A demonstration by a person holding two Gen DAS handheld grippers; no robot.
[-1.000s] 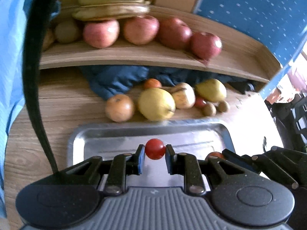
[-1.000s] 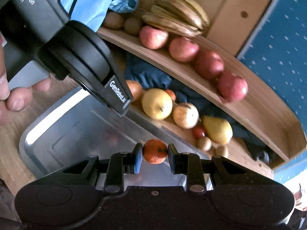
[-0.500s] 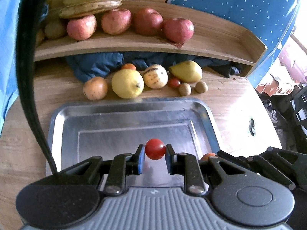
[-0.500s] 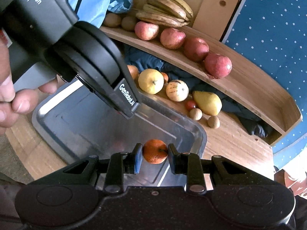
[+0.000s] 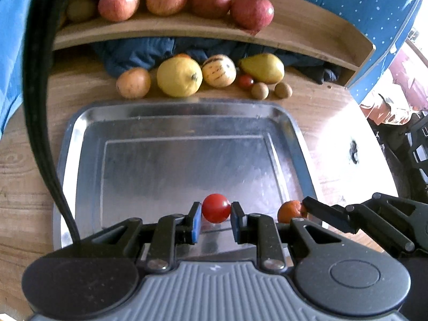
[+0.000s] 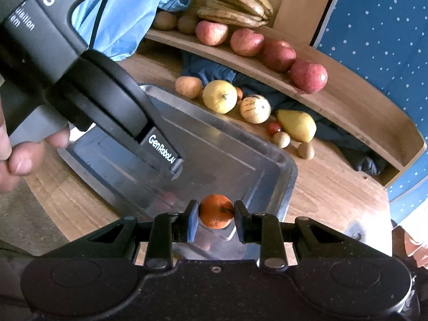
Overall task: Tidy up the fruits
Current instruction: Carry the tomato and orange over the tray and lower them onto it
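My left gripper (image 5: 216,218) is shut on a small red tomato (image 5: 215,208), held just over the near end of a steel tray (image 5: 171,112). My right gripper (image 6: 216,220) is shut on a small orange (image 6: 216,210) above the tray's (image 6: 289,176) near right corner. In the left wrist view the orange (image 5: 290,211) and the right gripper (image 5: 299,210) show at the lower right. In the right wrist view the left gripper's grey body fills the upper left, a person's hand (image 6: 16,157) around it.
Behind the tray on the wooden table (image 5: 21,160) lie a yellow apple (image 5: 179,76), a striped melon (image 5: 218,70), a pear (image 5: 263,67), a tomato (image 5: 245,81) and small brown fruits. A curved shelf (image 5: 307,37) carries red apples (image 5: 251,12) and bananas (image 6: 238,8).
Both grippers have pulled back from the fruit row and the shelf, toward the tray's near end. The tomato and the orange have stayed gripped throughout.
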